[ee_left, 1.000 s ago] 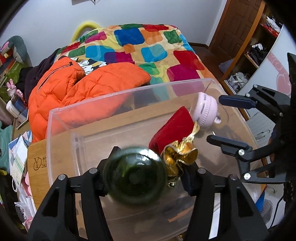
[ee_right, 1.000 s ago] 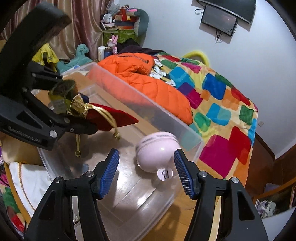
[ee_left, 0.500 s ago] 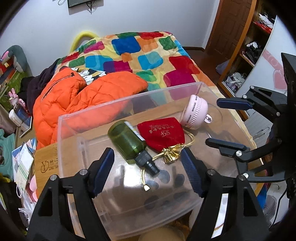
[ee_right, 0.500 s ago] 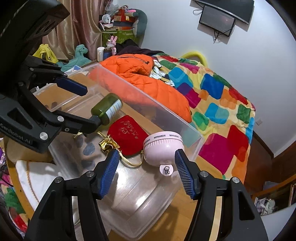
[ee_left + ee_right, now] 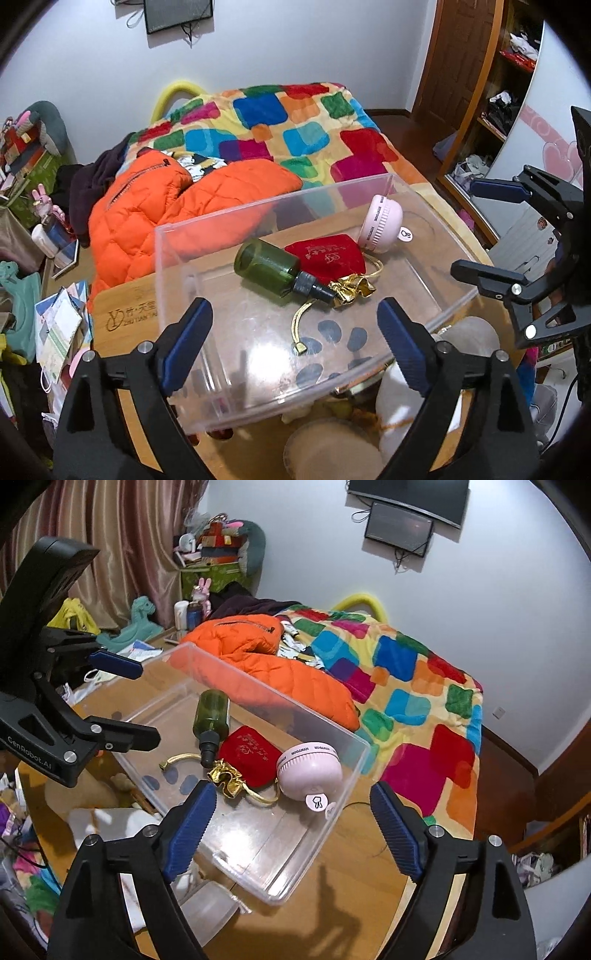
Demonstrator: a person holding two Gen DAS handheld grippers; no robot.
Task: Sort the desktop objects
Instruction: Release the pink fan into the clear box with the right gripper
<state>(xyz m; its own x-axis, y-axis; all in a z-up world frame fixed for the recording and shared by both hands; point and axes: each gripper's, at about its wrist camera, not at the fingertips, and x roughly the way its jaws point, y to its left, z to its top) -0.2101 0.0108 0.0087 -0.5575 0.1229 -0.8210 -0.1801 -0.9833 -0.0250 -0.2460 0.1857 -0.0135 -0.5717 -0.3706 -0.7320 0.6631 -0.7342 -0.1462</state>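
Wooden tabletop [image 5: 354, 897] carries the clear rectangular plastic bin [image 5: 436, 317], set against its far edge by the bed. In the bin: dark green plastic bottle with black cap [image 5: 271, 266] lying on its side mid-floor, red velvet drawstring pouch with gold cord [image 5: 328, 256] touching it, round pink mini fan [image 5: 380, 229] toward the far right corner. Left hand-held gripper [image 5: 293, 345] fingers wide apart, empty, above the near rim. Right hand-held gripper [image 5: 291, 830] also spread, empty, at the right end. Looks like drop-off done for these three. Next: pull clear, pick another loose item off the tabletop.
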